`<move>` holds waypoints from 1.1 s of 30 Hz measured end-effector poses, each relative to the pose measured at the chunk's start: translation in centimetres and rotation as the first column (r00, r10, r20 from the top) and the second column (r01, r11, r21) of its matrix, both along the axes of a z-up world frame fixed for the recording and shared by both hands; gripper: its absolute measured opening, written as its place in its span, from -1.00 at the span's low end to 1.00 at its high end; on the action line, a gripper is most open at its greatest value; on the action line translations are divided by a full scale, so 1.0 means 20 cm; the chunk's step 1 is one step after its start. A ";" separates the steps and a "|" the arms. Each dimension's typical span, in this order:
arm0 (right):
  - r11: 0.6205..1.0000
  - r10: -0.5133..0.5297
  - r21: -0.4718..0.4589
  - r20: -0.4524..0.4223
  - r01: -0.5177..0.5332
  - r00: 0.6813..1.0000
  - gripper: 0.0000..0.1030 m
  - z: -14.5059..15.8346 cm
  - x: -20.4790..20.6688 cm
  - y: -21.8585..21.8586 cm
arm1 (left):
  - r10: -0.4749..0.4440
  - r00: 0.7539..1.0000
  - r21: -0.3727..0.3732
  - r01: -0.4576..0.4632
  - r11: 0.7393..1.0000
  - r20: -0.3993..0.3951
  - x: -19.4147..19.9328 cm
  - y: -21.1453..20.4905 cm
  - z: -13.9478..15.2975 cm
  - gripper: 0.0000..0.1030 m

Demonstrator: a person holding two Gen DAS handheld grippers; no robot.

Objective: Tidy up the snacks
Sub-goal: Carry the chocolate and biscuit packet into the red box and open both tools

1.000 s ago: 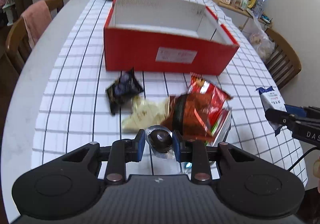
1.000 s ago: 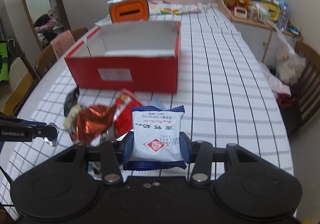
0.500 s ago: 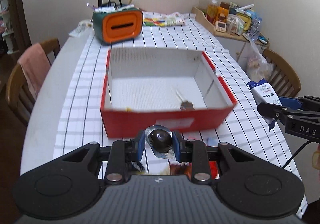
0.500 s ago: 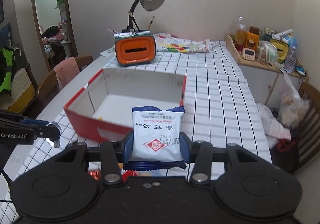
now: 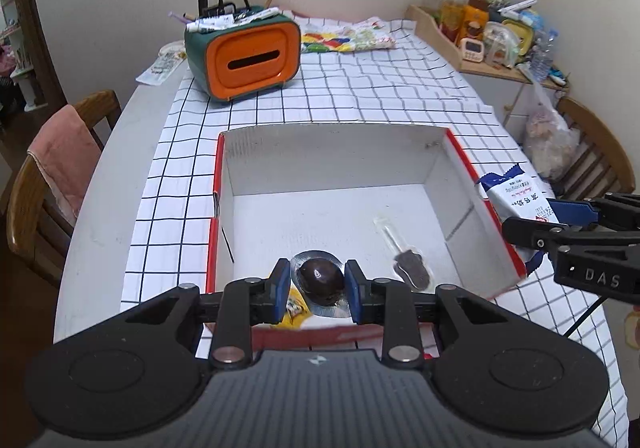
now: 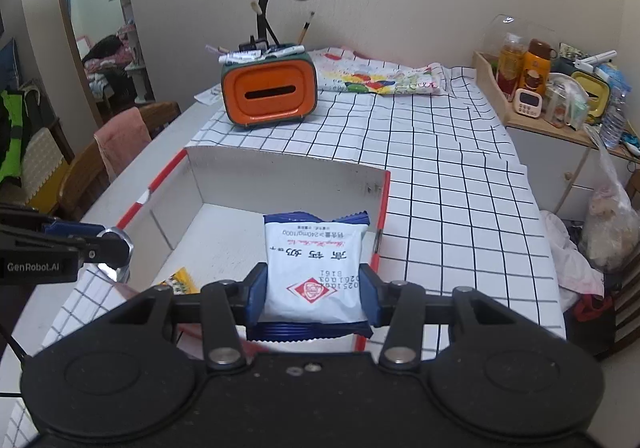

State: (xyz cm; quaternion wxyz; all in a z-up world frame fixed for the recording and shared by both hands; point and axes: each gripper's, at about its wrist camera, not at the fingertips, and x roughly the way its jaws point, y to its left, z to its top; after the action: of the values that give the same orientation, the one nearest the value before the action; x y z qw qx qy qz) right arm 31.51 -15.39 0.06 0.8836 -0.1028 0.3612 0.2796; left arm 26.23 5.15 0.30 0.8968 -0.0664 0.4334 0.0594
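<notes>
On the grid-patterned tablecloth sits the open red cardboard box, white inside, holding a clear-wrapped dark snack and a yellow packet. Over its right wall, the right gripper clamps a white-and-blue snack packet. Above its near edge, the left gripper pinches a foil-cupped chocolate ball.

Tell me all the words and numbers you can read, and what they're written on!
"GenRobot.AI": side of the left gripper.
"DAS": side of the right gripper; any further letters are cut off.
"240mg/100g": on the white and blue snack packet, upside down; its Chinese lettering and date code are too unclear to quote.
Yellow packet in the red box: print too small.
</notes>
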 end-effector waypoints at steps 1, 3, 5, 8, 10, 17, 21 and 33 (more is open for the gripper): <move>1.000 0.005 -0.006 -0.009 -0.005 1.000 -0.11 -0.01 0.03 0.02 | 0.000 1.000 0.004 0.000 1.000 -0.008 0.02 0.01 -0.01 -0.44; 1.000 0.008 -0.021 -0.019 -0.008 1.000 -0.11 -0.04 0.07 0.06 | 0.003 1.000 0.014 -0.003 1.000 -0.025 0.07 0.01 -0.03 -0.44; 0.999 0.022 -0.036 -0.045 -0.024 0.999 -0.11 -0.07 0.11 0.09 | 0.007 0.999 0.016 -0.006 1.000 -0.046 0.11 0.02 -0.06 -0.44; 0.996 0.045 -0.077 -0.077 -0.050 0.996 -0.11 -0.14 0.15 0.16 | 0.019 0.996 0.018 -0.018 1.000 -0.089 0.17 0.03 -0.12 -0.44; 0.993 0.054 -0.095 -0.094 -0.064 0.994 -0.11 -0.19 0.17 0.19 | 0.026 0.993 0.018 -0.024 1.000 -0.118 0.21 0.04 -0.16 -0.44; 0.982 0.084 -0.154 -0.149 -0.107 0.985 -0.11 -0.33 0.21 0.29 | 0.034 0.981 0.033 -0.029 0.999 -0.190 0.26 0.05 -0.29 -0.44; 0.977 0.084 -0.182 -0.159 -0.113 0.984 -0.11 -0.39 0.22 0.32 | 0.031 0.975 0.044 -0.022 0.999 -0.221 0.29 0.06 -0.35 -0.44; 0.965 0.104 -0.226 -0.136 -0.132 0.985 -0.11 -0.39 0.23 0.34 | 0.036 0.964 0.058 -0.022 0.998 -0.264 0.30 0.04 -0.42 -0.42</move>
State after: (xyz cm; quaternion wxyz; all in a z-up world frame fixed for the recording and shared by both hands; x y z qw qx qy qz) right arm 36.06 -8.52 -7.81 0.8232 -0.2101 0.4384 0.2932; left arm 32.18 6.02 -8.06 0.8313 -0.0397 0.5466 0.0928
